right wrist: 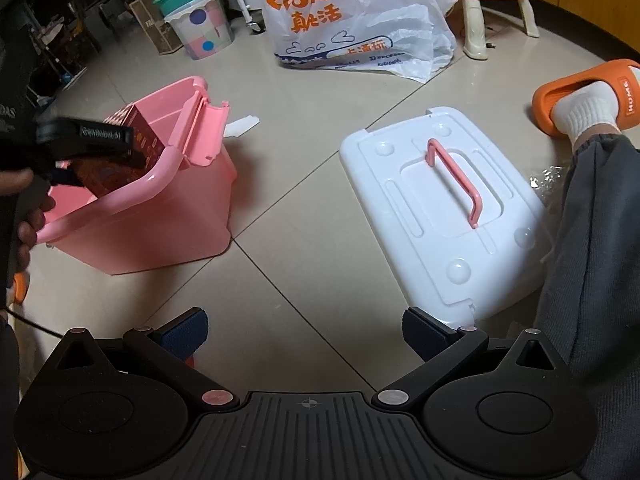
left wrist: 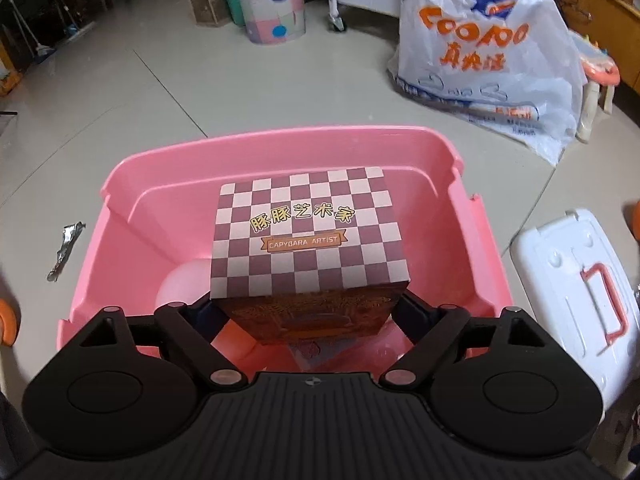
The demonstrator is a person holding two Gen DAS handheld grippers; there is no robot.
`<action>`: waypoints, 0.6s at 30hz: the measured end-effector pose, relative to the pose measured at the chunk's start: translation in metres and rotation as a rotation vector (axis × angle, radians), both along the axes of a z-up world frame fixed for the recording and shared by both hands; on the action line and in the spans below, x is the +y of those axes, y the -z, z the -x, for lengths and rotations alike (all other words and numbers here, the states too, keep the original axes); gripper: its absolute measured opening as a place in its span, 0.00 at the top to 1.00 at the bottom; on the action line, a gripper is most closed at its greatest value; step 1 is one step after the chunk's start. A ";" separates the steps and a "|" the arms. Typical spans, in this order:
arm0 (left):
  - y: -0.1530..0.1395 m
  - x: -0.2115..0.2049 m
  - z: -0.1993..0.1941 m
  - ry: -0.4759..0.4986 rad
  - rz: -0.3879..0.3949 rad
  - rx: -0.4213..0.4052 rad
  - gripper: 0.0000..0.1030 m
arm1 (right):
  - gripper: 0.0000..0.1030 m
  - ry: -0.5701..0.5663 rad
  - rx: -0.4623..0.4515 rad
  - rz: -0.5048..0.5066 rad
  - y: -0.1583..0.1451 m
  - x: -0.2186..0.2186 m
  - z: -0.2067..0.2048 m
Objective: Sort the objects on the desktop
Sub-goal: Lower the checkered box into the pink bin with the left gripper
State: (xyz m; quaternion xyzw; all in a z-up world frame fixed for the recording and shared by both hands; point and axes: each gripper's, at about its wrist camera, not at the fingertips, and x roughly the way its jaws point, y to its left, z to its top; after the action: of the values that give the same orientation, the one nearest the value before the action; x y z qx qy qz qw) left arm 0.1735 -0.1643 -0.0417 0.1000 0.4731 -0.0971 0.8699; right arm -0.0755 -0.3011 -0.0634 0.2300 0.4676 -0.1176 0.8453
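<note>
Checkered brown cardboard box [left wrist: 308,236] clamped in the left gripper [left wrist: 308,312], inside the pink plastic bin [left wrist: 132,184] on the floor. Right gripper [right wrist: 306,330] gapes empty near the white lid [right wrist: 436,208].

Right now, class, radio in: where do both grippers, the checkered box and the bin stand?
Left gripper clamped on checkered box, inside pink bin. Right gripper open, empty, above floor. White lid off, beside bin. Nothing blocking.

The left claw [left wrist: 310,312] tilts steeply down, jaws spread wide and clamped on a box, a hand [right wrist: 24,216] gripping its handle. The right claw [right wrist: 304,332] hangs open and empty, angled downward.
</note>
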 end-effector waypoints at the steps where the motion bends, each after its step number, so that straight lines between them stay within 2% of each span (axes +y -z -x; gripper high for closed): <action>1: -0.001 -0.001 -0.001 0.006 -0.005 0.006 0.16 | 0.00 0.005 0.002 -0.003 0.000 -0.001 0.000; 4: -0.004 0.000 -0.008 0.003 0.005 0.054 0.17 | 0.00 0.019 0.005 -0.010 0.001 -0.004 0.000; 7: -0.010 0.014 -0.017 -0.024 0.071 0.122 0.17 | 0.00 0.033 0.013 -0.016 0.003 -0.006 0.000; 11: -0.016 0.025 -0.022 -0.022 0.070 0.230 0.17 | 0.00 0.051 0.026 -0.032 0.005 -0.009 -0.001; 13: -0.018 0.024 -0.024 0.029 0.057 0.273 0.17 | 0.00 0.062 0.029 -0.042 0.006 -0.011 -0.001; 16: -0.017 0.013 -0.027 0.099 0.008 0.294 0.17 | 0.00 0.068 0.038 -0.056 0.008 -0.014 -0.001; 18: -0.018 0.003 -0.033 0.109 0.009 0.268 0.17 | 0.00 0.066 0.044 -0.064 0.009 -0.014 -0.001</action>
State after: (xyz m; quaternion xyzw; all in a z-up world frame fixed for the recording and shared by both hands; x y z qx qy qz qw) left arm 0.2062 -0.1613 -0.0234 0.1078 0.5784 -0.1590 0.7928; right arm -0.0745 -0.3155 -0.0726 0.2695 0.4815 -0.1356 0.8228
